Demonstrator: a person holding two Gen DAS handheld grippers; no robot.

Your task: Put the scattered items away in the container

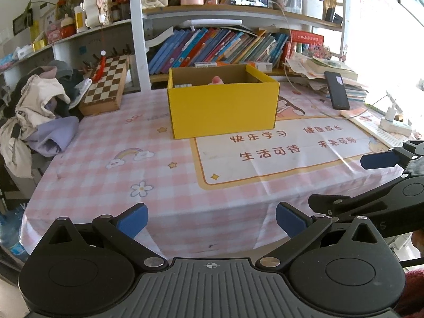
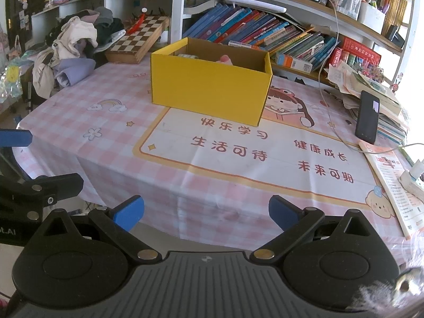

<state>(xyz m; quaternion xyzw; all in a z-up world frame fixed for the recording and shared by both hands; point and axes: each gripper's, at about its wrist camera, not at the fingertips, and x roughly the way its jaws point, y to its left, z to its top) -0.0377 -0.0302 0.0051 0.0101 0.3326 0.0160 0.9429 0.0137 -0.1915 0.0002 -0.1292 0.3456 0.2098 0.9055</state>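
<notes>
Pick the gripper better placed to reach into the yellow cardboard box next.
The left gripper, narrowly. Its camera faces the yellow cardboard box almost squarely; from the right gripper the box sits off to the left. Both grippers are open, empty and back at the table's near edge.

both wrist views face the yellow box point(image 1: 222, 106) point(image 2: 209, 84) from the table's near edge.

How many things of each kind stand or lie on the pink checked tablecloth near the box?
Yellow cardboard box: 1
Wooden chessboard case: 1
Black phone: 1
Pile of clothes: 1
Orange printed booklet: 1
Total: 5
</notes>
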